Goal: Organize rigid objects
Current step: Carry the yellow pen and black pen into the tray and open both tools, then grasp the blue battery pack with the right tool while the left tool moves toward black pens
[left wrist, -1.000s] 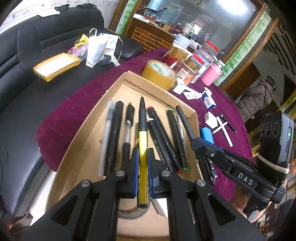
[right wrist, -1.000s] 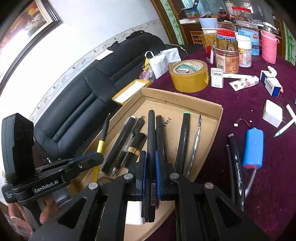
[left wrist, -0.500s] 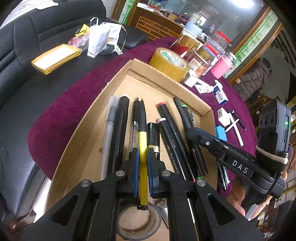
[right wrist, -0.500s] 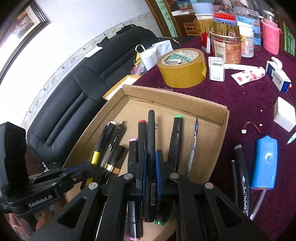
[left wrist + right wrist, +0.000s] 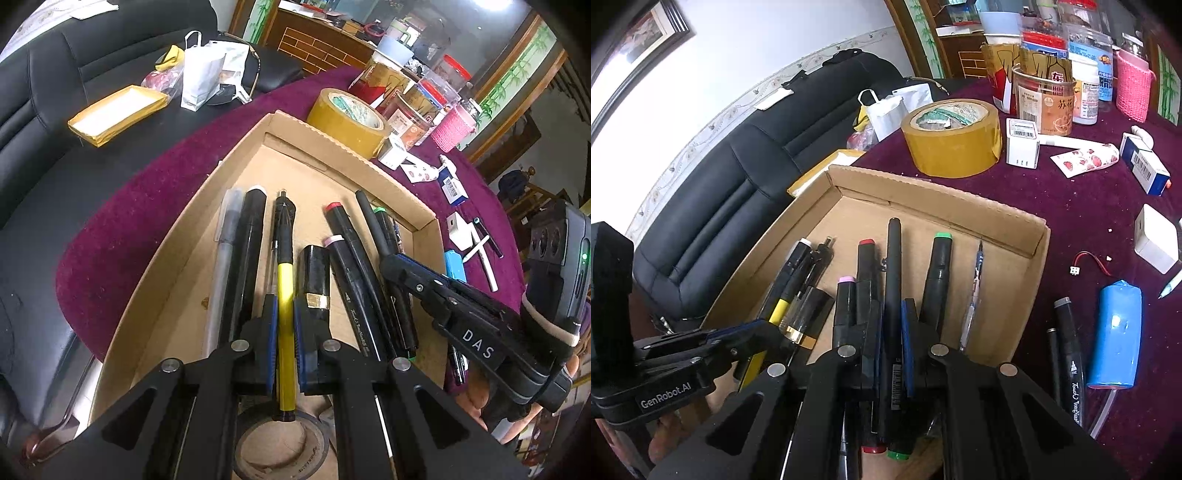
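Cluttered maroon tablecloth (image 5: 1071, 221), black sofa behind. A cardboard tray (image 5: 354, 155) sits at the table's edge, pens already lined up inside. Your left gripper (image 5: 284, 314) pinches a yellow-barrelled pen (image 5: 284, 288) low over the row; your right gripper (image 5: 892, 325) clamps a slim black pen (image 5: 893, 280) between the markers. Step in hand: placing. Next, likely lower each pen parallel into its gap, then release without knocking its neighbours.

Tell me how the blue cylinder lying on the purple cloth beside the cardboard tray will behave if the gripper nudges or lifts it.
The blue cylinder lies on its side, so a sideways nudge would probably roll it, though the purple cloth may slow it. Its shiny wrap looks smooth and could slip between pads. It looks stiff; a thin red wire nearby may trail from it.
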A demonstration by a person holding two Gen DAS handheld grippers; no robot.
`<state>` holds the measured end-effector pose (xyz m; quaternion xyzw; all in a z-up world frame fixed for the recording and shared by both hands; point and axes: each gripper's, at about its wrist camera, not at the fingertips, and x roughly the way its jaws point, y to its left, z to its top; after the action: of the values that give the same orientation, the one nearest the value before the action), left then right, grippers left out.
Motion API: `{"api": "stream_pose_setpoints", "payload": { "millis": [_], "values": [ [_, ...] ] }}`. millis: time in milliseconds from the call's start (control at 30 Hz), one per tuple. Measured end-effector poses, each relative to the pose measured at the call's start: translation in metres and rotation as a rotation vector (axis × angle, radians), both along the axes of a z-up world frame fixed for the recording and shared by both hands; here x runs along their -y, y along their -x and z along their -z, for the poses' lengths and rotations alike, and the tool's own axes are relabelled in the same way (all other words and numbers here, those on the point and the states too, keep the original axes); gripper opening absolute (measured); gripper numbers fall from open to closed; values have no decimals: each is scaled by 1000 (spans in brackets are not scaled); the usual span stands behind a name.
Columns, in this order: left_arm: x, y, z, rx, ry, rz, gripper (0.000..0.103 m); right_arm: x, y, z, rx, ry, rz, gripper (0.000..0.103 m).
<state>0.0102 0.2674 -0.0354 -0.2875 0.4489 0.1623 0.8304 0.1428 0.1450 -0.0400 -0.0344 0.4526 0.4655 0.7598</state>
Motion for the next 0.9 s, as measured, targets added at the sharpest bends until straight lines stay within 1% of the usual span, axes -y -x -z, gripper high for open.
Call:
{"api": "stream_pose_setpoints", "payload": {
  "millis": [133,167,200,233,267,300,400,500,533,567,633,667,800,900],
  "values": [
    [-3,2,0,6,15,-16,8,-1,2,1,16,8,1,9],
    [-3,4,0,8,20,-22,13,-1,1,0,18,11,1,9],
    [-3,4,0,10,20,-27,25,0,0,0,13,8,-2,10],
    [-2,5,0,12,26,-27,34,0,-1,1,7,6,-5,11],
    [-1,6,1,16,33,-30,49,0,-2,2,-3,5,-4,13],
    [1,7,0,22,27,-36,52,1,-3,3,-20,-4,-6,14],
    [8,13,-7,32,5,-35,52,8,-3,-2,-38,-30,-4,15],
    [19,22,-19,68,-14,-24,52,28,6,-14,-33,-81,-11,16],
    [24,25,-24,81,-25,-16,52,36,9,-18,-26,-95,-11,20],
    [32,27,-28,94,-37,-9,52,47,13,-22,-17,-111,-7,28],
    [43,28,-34,111,-38,9,52,72,21,-29,0,-139,8,36],
    [51,28,-36,127,-31,22,52,88,24,-31,7,-148,19,36],
    [83,19,-42,155,-29,98,52,135,25,-27,17,-139,83,39],
    [109,8,-46,152,-36,155,52,161,15,-16,-7,-109,139,40]
  ]
}}
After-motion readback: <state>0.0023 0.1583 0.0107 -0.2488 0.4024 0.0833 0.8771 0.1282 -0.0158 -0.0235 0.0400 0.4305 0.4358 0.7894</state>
